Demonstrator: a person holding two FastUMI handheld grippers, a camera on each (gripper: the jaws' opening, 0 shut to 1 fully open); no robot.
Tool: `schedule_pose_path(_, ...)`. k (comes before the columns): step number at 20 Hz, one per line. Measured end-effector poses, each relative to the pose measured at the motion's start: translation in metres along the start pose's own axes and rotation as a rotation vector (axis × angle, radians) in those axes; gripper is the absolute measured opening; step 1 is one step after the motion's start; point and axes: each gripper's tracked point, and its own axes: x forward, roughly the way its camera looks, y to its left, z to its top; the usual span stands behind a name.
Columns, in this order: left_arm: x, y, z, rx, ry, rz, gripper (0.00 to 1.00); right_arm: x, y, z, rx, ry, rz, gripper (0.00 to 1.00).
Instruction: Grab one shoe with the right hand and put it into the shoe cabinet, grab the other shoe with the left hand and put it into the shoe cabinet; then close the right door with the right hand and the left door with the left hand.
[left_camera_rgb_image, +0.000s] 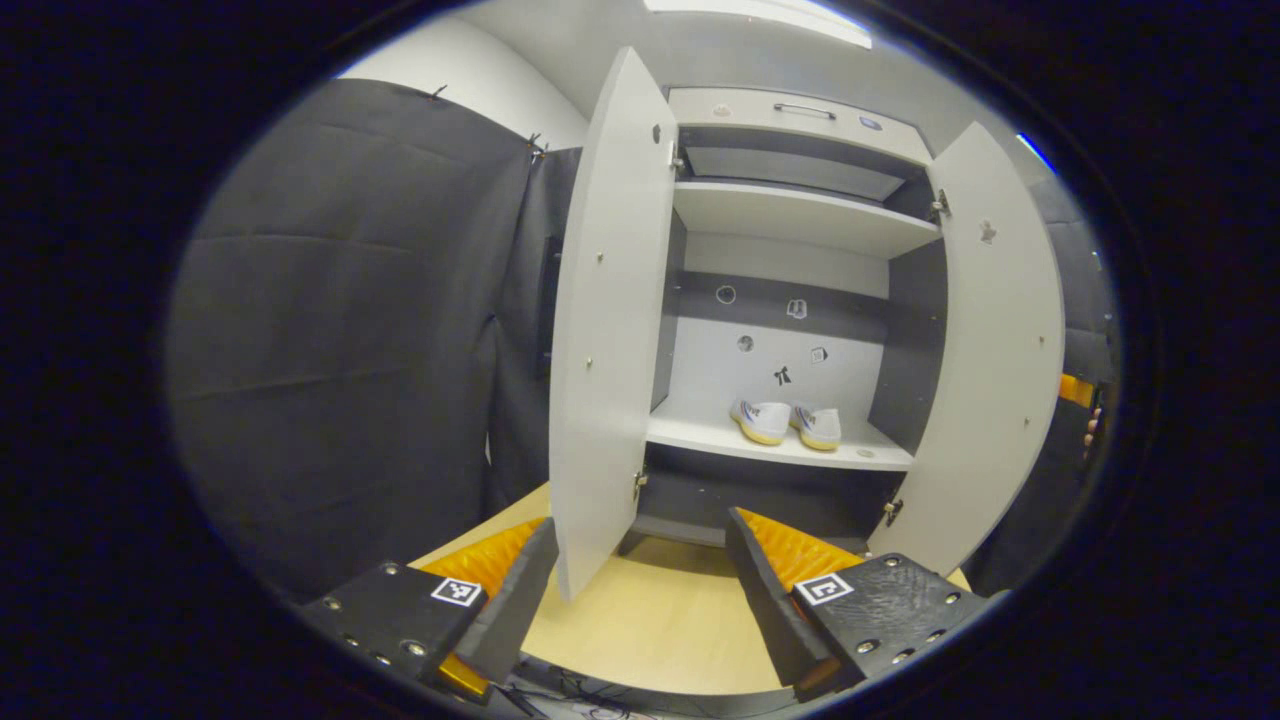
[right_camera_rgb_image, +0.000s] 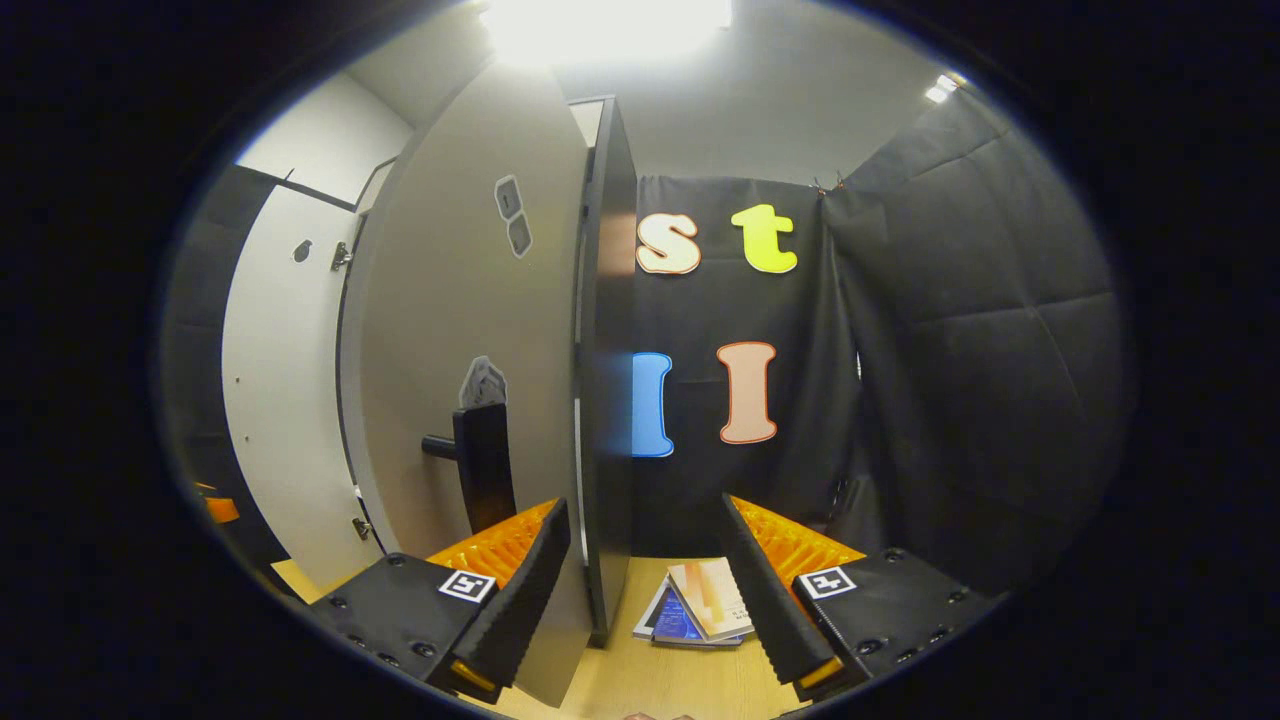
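Two white shoes (left_camera_rgb_image: 788, 422) with yellowish soles stand side by side on the lower shelf (left_camera_rgb_image: 720, 438) of the white shoe cabinet (left_camera_rgb_image: 800, 215). Both doors stand open. In the left gripper view my left gripper (left_camera_rgb_image: 642, 520) is open in front of the cabinet, with the bottom corner of the left door (left_camera_rgb_image: 610, 330) showing between its fingers, untouched. The right door (left_camera_rgb_image: 990, 350) swings out on the far side. In the right gripper view my right gripper (right_camera_rgb_image: 643, 505) is open, straddling the free edge of the right door (right_camera_rgb_image: 470, 300). That door's black handle (right_camera_rgb_image: 482, 462) sits just left of it.
The cabinet stands on a light wooden surface (left_camera_rgb_image: 650, 620). A few booklets (right_camera_rgb_image: 700, 605) lie on it by the right fingers. Black cloth walls (left_camera_rgb_image: 340, 330) close the booth in. A hand (left_camera_rgb_image: 1092, 430) shows past the right door. An upper shelf (left_camera_rgb_image: 800, 215) and a drawer (left_camera_rgb_image: 800, 112) sit above.
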Motion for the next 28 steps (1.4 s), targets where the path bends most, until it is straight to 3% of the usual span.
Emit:
schedule_pose_path(1, 0.003, 0.007, 0.002, -0.007, -0.008, 0.002, 0.97, 0.0, 0.008, -0.003, 0.023, 0.015, 0.001, 0.89)
schedule_pose_path(2, 0.006, 0.015, 0.004, -0.013, -0.015, 0.003, 0.97, -0.001, 0.017, -0.003, 0.038, 0.023, 0.002, 0.94)
schedule_pose_path(3, 0.009, 0.022, 0.004, -0.016, -0.019, 0.005, 0.97, -0.003, 0.025, -0.002, 0.043, 0.025, 0.001, 0.89)
schedule_pose_path(6, 0.016, 0.048, 0.009, 0.002, -0.032, 0.021, 0.96, 0.007, 0.049, -0.003, 0.047, 0.034, -0.009, 0.89)
schedule_pose_path(7, 0.017, 0.059, 0.012, 0.015, -0.043, 0.031, 0.96, 0.009, 0.056, -0.002, 0.05, 0.033, -0.013, 0.94)
schedule_pose_path(12, 0.023, 0.105, 0.026, 0.058, -0.077, 0.062, 0.96, 0.021, 0.094, -0.002, 0.082, 0.036, -0.02, 0.95)
schedule_pose_path(14, 0.03, 0.118, 0.029, 0.069, -0.091, 0.067, 0.96, 0.026, 0.119, -0.003, 0.079, 0.033, 0.011, 0.95)
schedule_pose_path(15, 0.033, 0.125, 0.03, 0.068, -0.099, 0.066, 0.97, 0.031, 0.132, -0.003, 0.07, 0.033, 0.034, 0.9)
schedule_pose_path(17, 0.037, 0.138, 0.029, 0.058, -0.105, 0.071, 0.97, 0.038, 0.158, -0.003, 0.033, 0.021, 0.067, 0.95)
schedule_pose_path(18, 0.039, 0.144, 0.029, 0.05, -0.107, 0.072, 0.96, 0.039, 0.168, -0.005, 0.014, 0.015, 0.07, 0.9)
schedule_pose_path(20, 0.04, 0.156, 0.031, 0.041, -0.116, 0.074, 0.97, 0.038, 0.184, -0.008, -0.001, 0.01, 0.072, 0.98)
schedule_pose_path(23, 0.047, 0.173, 0.035, 0.052, -0.13, 0.071, 0.97, 0.033, 0.184, -0.006, -0.024, -0.015, 0.018, 0.92)
schedule_pose_path(25, 0.054, 0.184, 0.039, 0.054, -0.133, 0.061, 0.96, 0.031, 0.179, -0.011, 0.0, -0.014, -0.015, 0.96)
schedule_pose_path(28, 0.071, 0.187, 0.05, 0.042, -0.137, 0.022, 0.96, 0.026, 0.169, -0.014, 0.041, -0.005, -0.07, 0.94)
